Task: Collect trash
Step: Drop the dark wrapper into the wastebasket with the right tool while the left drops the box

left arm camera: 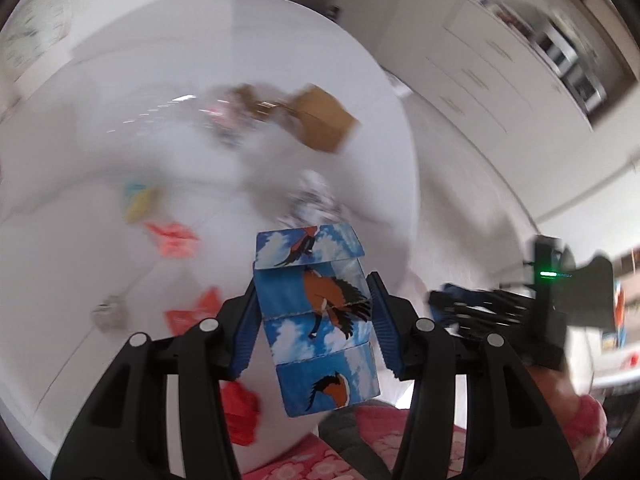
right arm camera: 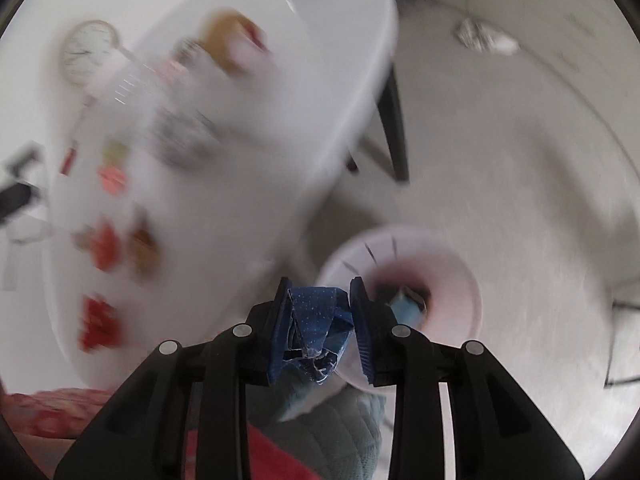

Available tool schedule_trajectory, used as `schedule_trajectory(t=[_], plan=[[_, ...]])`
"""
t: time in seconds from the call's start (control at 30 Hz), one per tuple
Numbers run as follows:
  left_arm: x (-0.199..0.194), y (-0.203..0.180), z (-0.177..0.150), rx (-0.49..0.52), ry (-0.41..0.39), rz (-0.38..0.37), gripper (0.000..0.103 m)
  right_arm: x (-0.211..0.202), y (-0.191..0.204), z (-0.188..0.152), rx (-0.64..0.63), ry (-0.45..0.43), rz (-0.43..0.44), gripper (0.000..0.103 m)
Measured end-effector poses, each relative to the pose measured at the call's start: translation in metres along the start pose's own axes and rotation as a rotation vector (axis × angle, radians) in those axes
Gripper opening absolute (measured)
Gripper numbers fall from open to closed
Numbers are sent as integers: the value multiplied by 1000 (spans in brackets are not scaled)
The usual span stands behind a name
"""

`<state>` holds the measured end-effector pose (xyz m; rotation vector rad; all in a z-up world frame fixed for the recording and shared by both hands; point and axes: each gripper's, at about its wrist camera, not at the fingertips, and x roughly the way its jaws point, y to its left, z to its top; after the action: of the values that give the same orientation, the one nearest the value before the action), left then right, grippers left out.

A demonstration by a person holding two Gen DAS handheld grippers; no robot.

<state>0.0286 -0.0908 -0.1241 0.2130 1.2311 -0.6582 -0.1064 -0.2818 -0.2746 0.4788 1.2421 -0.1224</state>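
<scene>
My left gripper (left arm camera: 314,286) is shut on a blue carton printed with horses and clouds (left arm camera: 320,320), held above the white table (left arm camera: 100,120) near its edge. My right gripper (right arm camera: 320,286) is shut on a crumpled dark blue wrapper (right arm camera: 316,320), beside the table's edge (right arm camera: 320,120) and just left of a round white bin (right arm camera: 452,276) on the floor. Something light blue (right arm camera: 406,306) lies inside the bin. In the left wrist view, the right gripper's body (left arm camera: 560,300) appears blurred at the right.
Blurred litter lies on the table: a brown cardboard box (left arm camera: 324,120), a foil ball (left arm camera: 316,200), a yellow wrapper (left arm camera: 138,202) and red scraps (left arm camera: 174,238). A crumpled paper (right arm camera: 484,36) lies on the floor beyond a dark table leg (right arm camera: 394,132). White drawers (left arm camera: 500,68) stand behind.
</scene>
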Motion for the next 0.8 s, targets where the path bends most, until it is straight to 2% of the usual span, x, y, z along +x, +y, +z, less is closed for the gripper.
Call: schedule_trajectory(t=[0.03,0.1,0.17,0.27,0.47,0.63,0.7,0.73,0.77,0.8], plan=[[4,-12,-1,28,14,-10,49,16,-14,-8,21,33,-14,36],[10,-33,-5,81,34,-26,49,34,-32,-19,51,75,-29,63],[15,-49,-7,121,48,-28,49,39,-46,-29,87,91,-51,76],[27,-76,-14,184,83,-45,49,32,-62,-37,135,87,-60,89],[68,-119,-26,266,195,-107,49,-11,-94,-50,190,10,-142,95],[111,-149,-39,309,272,-128,50,-40,-122,-59,240,-58,-192,100],[124,-154,-42,305,302,-121,59,-48,-133,-63,266,-71,-179,100],[130,-157,-44,300,309,-116,69,-51,-137,-65,275,-78,-171,100],[131,-158,-46,297,304,-114,75,-50,-139,-67,280,-83,-165,100],[130,-160,-47,296,291,-114,75,-50,-142,-68,286,-85,-159,100]])
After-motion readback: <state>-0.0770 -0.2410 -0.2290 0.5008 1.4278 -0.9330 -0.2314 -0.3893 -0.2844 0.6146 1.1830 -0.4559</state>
